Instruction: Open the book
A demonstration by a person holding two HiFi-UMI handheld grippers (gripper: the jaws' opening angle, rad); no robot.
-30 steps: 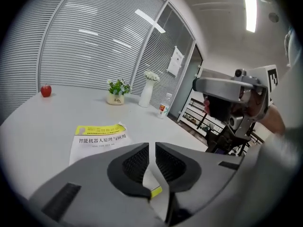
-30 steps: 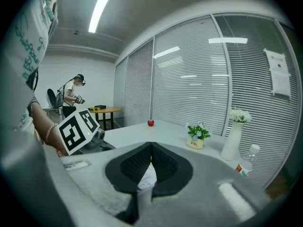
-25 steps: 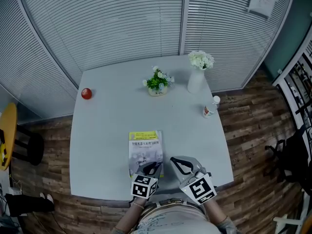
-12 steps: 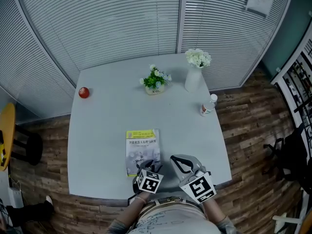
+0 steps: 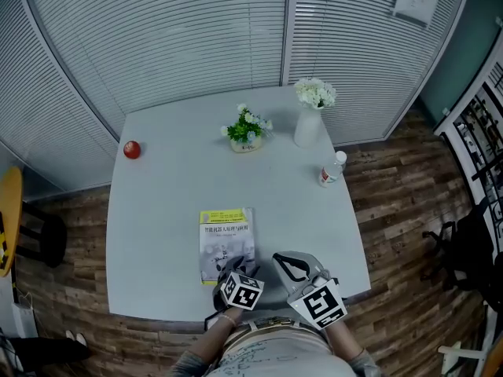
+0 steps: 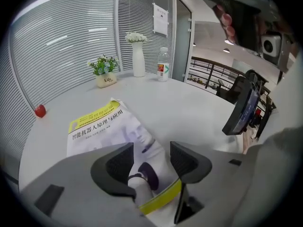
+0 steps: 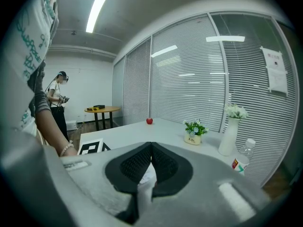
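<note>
Book (image 5: 226,242) closed, flat near worktop (image 5: 157,210) front edge | left gripper (image 6: 150,161) opening, spread astride book's near edge; best catch cover only, then lift | right gripper (image 7: 150,151) pressed together, empty

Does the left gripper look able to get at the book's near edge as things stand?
Probably yes. The left gripper is opening its jaws, with the near edge of the book between them, not yet pressed. Nothing blocks it; the right gripper sits shut alongside.
</note>
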